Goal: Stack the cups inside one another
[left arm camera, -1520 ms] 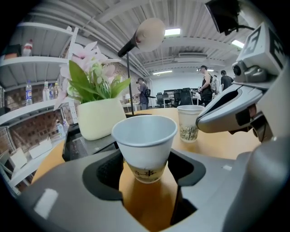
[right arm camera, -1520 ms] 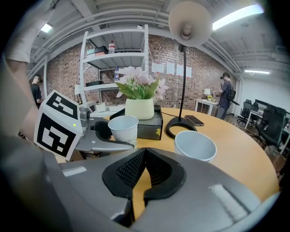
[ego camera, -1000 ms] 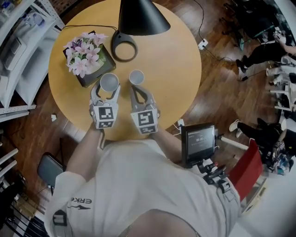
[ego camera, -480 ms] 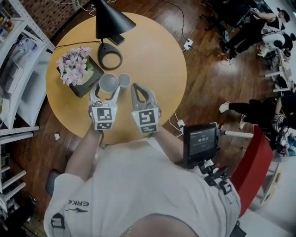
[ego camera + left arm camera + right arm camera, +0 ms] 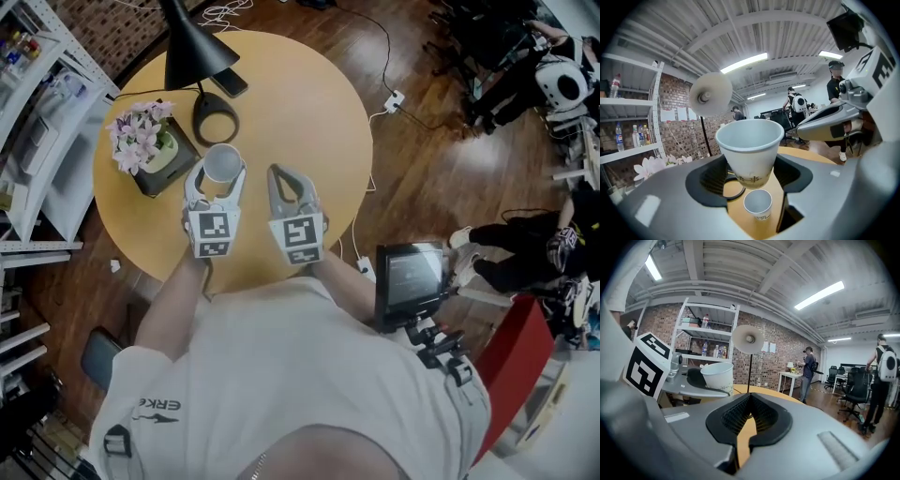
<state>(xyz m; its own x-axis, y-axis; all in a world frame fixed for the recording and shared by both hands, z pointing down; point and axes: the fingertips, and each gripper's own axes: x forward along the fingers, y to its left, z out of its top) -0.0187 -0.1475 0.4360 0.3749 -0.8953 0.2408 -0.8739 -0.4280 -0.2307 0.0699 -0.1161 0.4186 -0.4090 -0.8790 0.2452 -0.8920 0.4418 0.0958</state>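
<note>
The left claw (image 5: 216,180) grips a large white paper cup (image 5: 750,145) by its lower half, the dark pads pressing on both sides of the cup wall, which stands upright with its open mouth up. In the left gripper view a small paper cup (image 5: 758,205) shows directly below the held one, upright on the round yellow worktop (image 5: 309,122), clear of the large cup's bottom. In the head view the large cup lies left of the frame's centre and covers the small one, so only the left gripper view shows the small cup. The right claw (image 5: 281,176) sits just to the right of the left claw, the two side by side over the near part of the worktop; its pads meet with nothing between them, as the right gripper view shows plainly. Toward the upper left of the head view stand a black lamp (image 5: 192,47) with a ring-shaped foot (image 5: 216,122), just above the held cup in the frame, and pink and white flowers (image 5: 139,136) in a dark box to its left. White shelving (image 5: 37,112) runs along the left edge.
</note>
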